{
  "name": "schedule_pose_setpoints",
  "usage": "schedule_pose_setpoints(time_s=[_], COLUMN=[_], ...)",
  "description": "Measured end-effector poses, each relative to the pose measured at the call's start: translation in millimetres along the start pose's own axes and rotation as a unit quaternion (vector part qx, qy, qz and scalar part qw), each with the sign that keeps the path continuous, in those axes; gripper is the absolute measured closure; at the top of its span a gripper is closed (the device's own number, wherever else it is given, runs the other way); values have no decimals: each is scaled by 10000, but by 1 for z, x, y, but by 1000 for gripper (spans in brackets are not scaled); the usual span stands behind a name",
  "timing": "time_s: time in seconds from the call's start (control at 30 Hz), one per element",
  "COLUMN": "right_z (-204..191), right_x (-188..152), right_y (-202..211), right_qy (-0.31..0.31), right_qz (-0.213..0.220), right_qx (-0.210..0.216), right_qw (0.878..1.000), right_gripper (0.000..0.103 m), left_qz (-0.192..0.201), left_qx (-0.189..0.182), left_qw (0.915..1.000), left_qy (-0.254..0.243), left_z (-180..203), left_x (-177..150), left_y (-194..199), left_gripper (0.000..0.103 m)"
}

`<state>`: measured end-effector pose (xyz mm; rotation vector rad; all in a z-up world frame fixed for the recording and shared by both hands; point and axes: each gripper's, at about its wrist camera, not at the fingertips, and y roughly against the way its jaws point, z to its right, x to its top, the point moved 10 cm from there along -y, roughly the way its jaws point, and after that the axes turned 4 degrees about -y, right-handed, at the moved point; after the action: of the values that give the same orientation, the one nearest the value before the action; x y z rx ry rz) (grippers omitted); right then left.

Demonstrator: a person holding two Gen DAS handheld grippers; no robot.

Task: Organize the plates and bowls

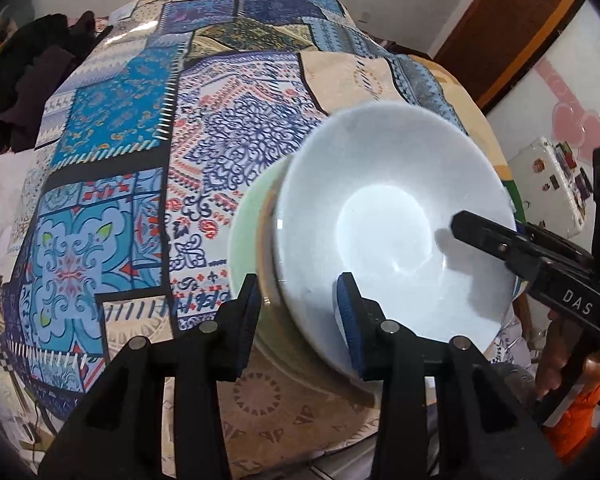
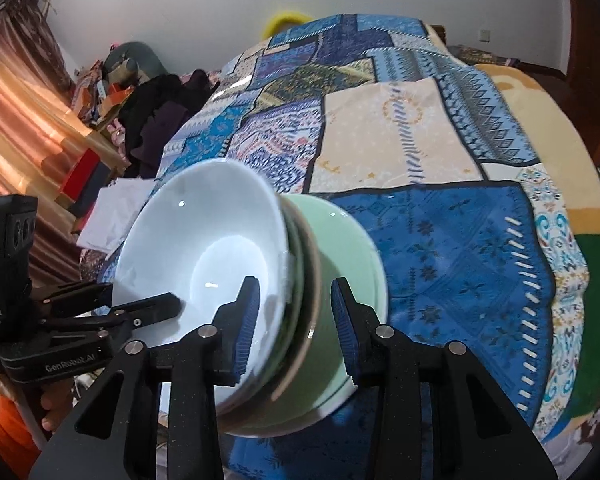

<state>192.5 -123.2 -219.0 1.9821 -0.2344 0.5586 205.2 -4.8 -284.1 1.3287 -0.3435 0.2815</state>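
Note:
A white bowl (image 1: 380,220) sits nested on a pale green bowl (image 1: 252,216), and both grippers hold this stack from opposite sides over the patchwork tablecloth (image 1: 120,128). My left gripper (image 1: 300,310) is shut across the near rims, one pad inside the white bowl and the other outside the green one. My right gripper (image 1: 500,236) reaches in from the right with one finger inside the white bowl. In the right wrist view my right gripper (image 2: 296,312) clamps the white bowl (image 2: 204,240) and green bowl (image 2: 340,248) the same way. The left gripper (image 2: 140,296) grips the far rim. A beige-edged rim shows between the bowls.
The patchwork cloth (image 2: 440,140) covers the table, with bare cloth beyond the stack. Dark clothes (image 2: 156,120) and white paper (image 2: 112,208) lie off its left edge. A white box with stickers (image 1: 556,176) stands at the right, below a wooden door (image 1: 512,28). A hand in an orange sleeve (image 1: 580,416) holds the right gripper.

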Motion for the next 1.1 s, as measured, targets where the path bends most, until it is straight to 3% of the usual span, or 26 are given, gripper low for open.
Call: schedule_pose_setpoints(time_s=[0.23,0.37,0.53,0.67,0.83,1.03,1.1], right_z=[-20,-44,-71,-88,-98,-105,-106], right_x=[22,36,46,46,42,34,32], right_y=[47,85,135,178,213,232,234], right_qy=[209,483,773,963,1101,1204,1208], right_qz=[624,1143,1814,2399,2899,3206,3268], right_qx=[150,266,435,527,583,611,601], right_qw=[9977,9919,9794,9646,9489,9375,9354], right_gripper=[69,69,62,50,35,15,9], left_qz=[820,1642,2667,3338,3914,4257,4332], left_qx=[108,240,471,661,874,919,917], left_qw=[9966,9859,9614,9384,9131,8973,8939], left_qy=[-13,-198,-481,-601,-741,-721,-702], left_z=[5,19,43,56,68,74,76], left_x=[22,37,45,40,29,17,13], left_y=[58,114,183,227,264,285,290], left_gripper=[63,55,48,37,20,2,1])
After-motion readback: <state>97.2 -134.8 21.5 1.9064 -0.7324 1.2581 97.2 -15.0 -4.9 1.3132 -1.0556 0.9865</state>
